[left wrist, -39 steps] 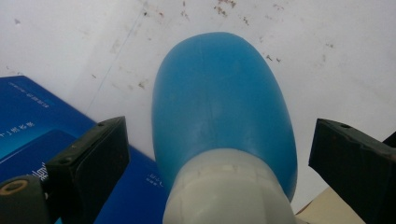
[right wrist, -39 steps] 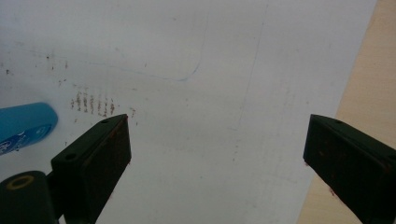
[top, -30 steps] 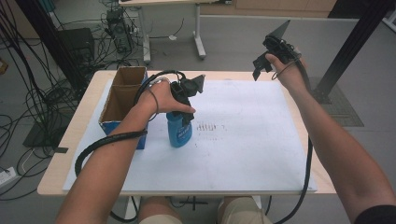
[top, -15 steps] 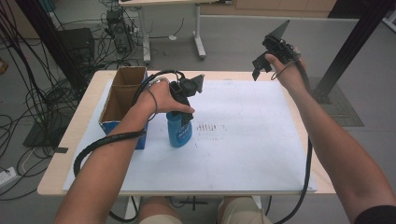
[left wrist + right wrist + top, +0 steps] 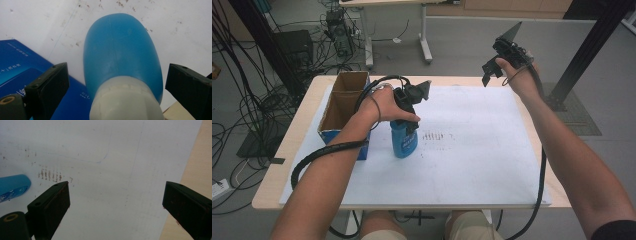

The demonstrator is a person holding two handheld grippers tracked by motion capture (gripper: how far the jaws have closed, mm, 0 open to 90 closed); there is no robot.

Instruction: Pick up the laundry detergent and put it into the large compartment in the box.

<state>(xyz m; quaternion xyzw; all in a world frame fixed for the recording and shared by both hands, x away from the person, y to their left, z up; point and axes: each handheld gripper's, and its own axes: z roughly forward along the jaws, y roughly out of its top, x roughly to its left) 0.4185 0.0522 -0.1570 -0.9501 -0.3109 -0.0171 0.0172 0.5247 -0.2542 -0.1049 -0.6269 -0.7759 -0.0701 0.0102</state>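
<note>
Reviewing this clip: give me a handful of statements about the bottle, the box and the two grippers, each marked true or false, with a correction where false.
1. The blue bottle stands upright on the white sheet. True.
2. The left hand-held gripper is clamped shut on the bottle. False: its jaws stand apart on either side of the bottle's white cap, with gaps showing.
3. The cardboard box is open at the top. True.
4. The right hand-held gripper holds a second bottle. False: its jaws are open and hold nothing.
5. The box sits at the table's right side. False: it is at the left, beside the bottle.
</note>
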